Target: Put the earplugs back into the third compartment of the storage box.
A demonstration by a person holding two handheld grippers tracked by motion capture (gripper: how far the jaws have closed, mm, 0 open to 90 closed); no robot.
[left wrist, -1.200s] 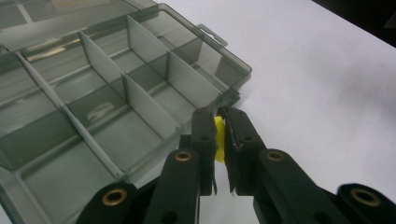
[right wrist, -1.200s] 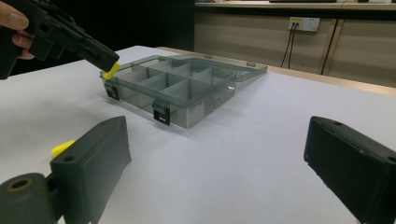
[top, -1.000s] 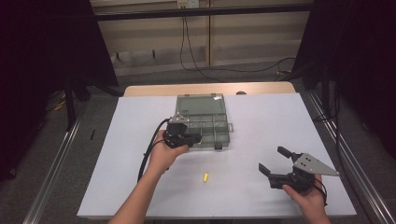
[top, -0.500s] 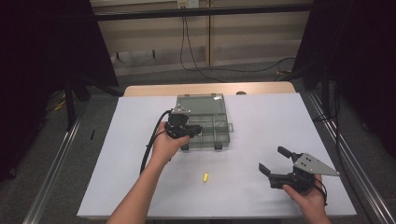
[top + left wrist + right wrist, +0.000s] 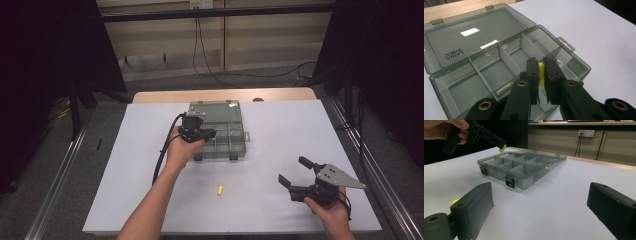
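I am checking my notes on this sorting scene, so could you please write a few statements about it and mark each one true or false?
1. The left gripper holds a small yellow piece between its fingers. True.
2. The compartment box has its lid closed. False: the lid lies open, flat behind the box.
3. A second yellow piece lies on the white table in front of the box. True.
4. The right gripper is clamped on the box. False: it is open, well away from the box.
5. The held piece already rests in a compartment. False: it hangs above the box.
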